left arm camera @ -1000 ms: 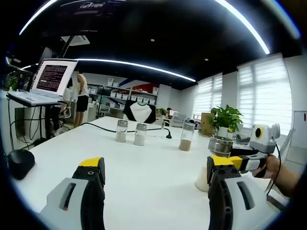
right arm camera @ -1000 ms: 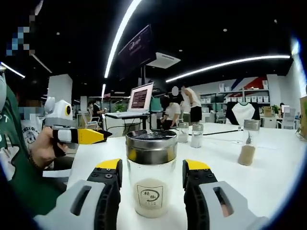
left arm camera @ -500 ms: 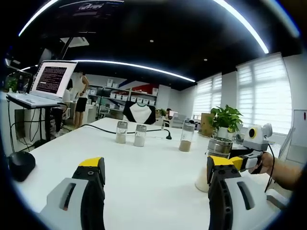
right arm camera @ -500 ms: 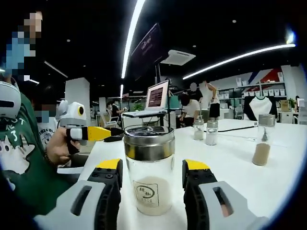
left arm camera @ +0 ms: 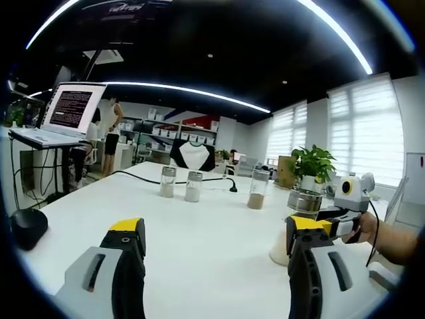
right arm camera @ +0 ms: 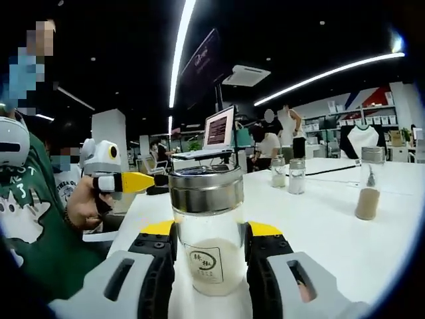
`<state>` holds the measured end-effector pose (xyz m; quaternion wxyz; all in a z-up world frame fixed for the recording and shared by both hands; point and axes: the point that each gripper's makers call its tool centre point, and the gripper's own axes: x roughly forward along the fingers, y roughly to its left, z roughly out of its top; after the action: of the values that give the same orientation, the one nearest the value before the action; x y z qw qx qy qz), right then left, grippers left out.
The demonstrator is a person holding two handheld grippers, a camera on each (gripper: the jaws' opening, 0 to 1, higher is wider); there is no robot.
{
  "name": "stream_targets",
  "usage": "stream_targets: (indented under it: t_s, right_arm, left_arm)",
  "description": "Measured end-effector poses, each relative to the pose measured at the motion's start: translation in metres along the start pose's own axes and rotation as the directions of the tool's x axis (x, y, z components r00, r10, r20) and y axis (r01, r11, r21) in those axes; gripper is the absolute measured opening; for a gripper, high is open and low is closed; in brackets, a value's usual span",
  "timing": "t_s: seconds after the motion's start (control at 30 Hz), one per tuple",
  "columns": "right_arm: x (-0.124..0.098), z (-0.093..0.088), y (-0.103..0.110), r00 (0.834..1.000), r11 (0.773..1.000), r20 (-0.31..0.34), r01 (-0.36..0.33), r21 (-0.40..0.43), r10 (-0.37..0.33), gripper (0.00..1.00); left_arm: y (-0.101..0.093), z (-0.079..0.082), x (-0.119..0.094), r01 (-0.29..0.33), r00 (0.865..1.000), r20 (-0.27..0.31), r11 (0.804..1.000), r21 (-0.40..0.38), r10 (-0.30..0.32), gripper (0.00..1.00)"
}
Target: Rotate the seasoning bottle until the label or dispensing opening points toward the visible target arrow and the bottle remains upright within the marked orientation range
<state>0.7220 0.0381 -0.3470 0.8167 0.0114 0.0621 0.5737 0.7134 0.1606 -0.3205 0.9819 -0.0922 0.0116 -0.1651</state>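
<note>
The right tool (right arm camera: 209,236) has closed in: its yellow-tipped jaws, a second ago standing clear on either side, now press against the glass of the seasoning bottle (right arm camera: 206,226). The bottle's label sits nearer the middle than half a second back. Seen from the left gripper view, the right tool (left arm camera: 335,216) has edged closer around the bottle (left arm camera: 300,226).

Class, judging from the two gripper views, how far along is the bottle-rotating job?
Done: the right tongs have closed on the seasoning bottle, which stands upright on the white table.
In hand: the grip; its label faces the right gripper view's camera.
Left: the turn itself. No target arrow is visible, so alignment cannot be judged. The left tongs are open, holding nothing.
</note>
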Motion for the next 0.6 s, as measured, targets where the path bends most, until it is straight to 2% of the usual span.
stream_targets:
  t_s: [0.6]
  right_arm:
    - [0.0002,0.0011,-0.004,1.0,1.0,0.019,0.019,-0.008,-0.019,0.38]
  left_arm:
    - [-0.0014,-0.0003,-0.0011,0.006,1.0,-0.002,1.0,0.0,-0.006,0.92]
